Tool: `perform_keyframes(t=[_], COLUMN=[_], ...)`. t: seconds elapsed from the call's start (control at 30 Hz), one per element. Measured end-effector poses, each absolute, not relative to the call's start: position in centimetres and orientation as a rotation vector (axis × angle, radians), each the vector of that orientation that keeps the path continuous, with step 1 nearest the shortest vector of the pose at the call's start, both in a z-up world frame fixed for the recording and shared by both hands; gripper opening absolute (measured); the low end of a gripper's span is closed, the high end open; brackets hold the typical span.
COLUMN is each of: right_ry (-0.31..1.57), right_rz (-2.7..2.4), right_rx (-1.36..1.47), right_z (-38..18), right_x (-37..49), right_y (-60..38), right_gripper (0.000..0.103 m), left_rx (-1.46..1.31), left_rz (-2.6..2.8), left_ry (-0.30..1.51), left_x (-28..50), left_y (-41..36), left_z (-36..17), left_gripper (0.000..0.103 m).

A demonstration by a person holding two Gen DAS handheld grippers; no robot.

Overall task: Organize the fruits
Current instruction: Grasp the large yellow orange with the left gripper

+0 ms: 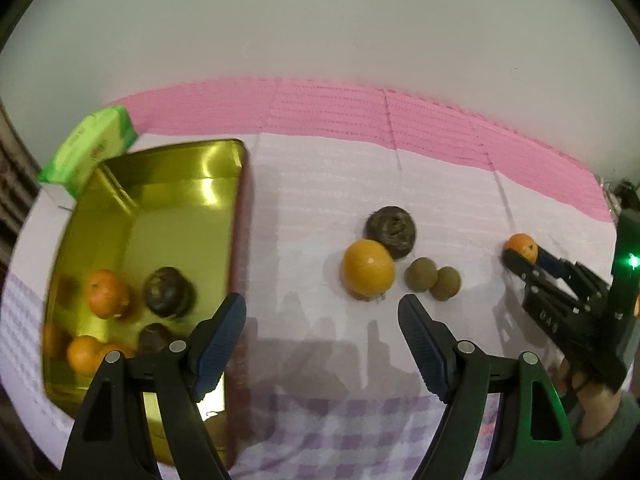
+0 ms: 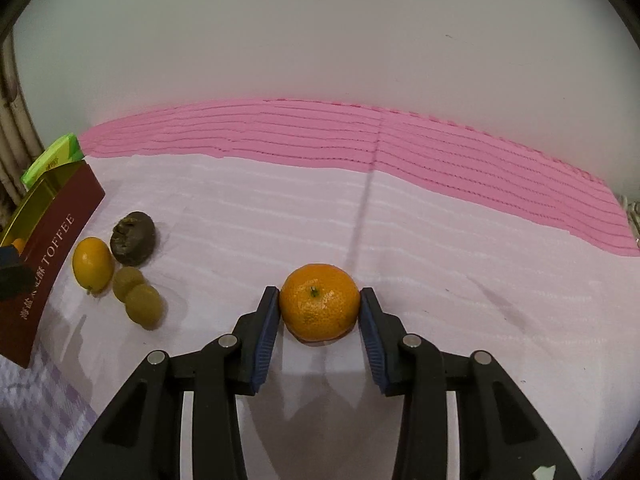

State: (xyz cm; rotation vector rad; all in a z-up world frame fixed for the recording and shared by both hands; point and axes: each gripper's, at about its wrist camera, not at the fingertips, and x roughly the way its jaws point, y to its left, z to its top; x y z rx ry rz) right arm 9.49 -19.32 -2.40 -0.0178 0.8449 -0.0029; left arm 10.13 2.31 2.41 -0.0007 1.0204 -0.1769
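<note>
Right gripper (image 2: pixel 320 304): clamping the mandarin (image 2: pixel 319 301), lower centre of the right wrist view, both blue pads touching its sides.
Left gripper (image 1: pixel 322 320): hanging wide apart, holding nothing, between the gold tin (image 1: pixel 160 216) and the loose fruit.
Technique: squeezing gently (soft peel bruises easily), lifting clear before carrying it to the tin.
Waiting: lemon (image 1: pixel 367 267), dark fruit (image 1: pixel 391 232), two green fruits (image 1: pixel 433 279).

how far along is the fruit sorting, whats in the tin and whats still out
Done: the gold tin holds several orange and dark fruits. In hand: the right gripper has its pads against a mandarin on the cloth. Left: a yellow-orange fruit, a dark fruit and two green fruits lie outside, ahead of the open, empty left gripper.
</note>
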Motion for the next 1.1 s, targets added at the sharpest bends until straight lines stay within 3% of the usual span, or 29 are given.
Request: perform_keyframes(t=[0.13, 0.27, 0.63, 0.7, 0.83, 1.1], right_ry=[0.858, 0.856, 0.855, 0.855, 0.855, 0.855], right_rz=[0.001, 0.003, 0.010, 0.010, 0.011, 0.011], right_rx=[-0.024, -0.022, -0.015, -0.015, -0.014, -0.014], right_z=[-3.0, -3.1, -3.0, -3.0, -3.0, -2.9], right_x=[9.6, 9.7, 9.5, 9.5, 9.5, 9.5], right_y=[-19.3, -19.3, -19.7, -19.7, -19.6, -19.6], right_gripper=[0.038, 0.038, 0.040, 0.040, 0.040, 0.040], left_rx=[-0.003, -0.017, -0.069, -0.065, -0.061, -0.035], left_rz=[-0.166, -0.180, -0.204, -0.208, -0.233, -0.243], left_ry=[1.035, 1.051, 1.084, 1.092, 1.113, 1.095], left_x=[11.1, 12.2, 14.7, 15.1, 15.3, 14.2], left_y=[1.2, 0.3, 0.1, -0.1, -0.4, -0.4], left_z=[1.7, 1.0, -0.4, -0.7, -1.7, -1.6], left_gripper=[0.075, 0.058, 0.056, 0.054, 0.038, 0.037])
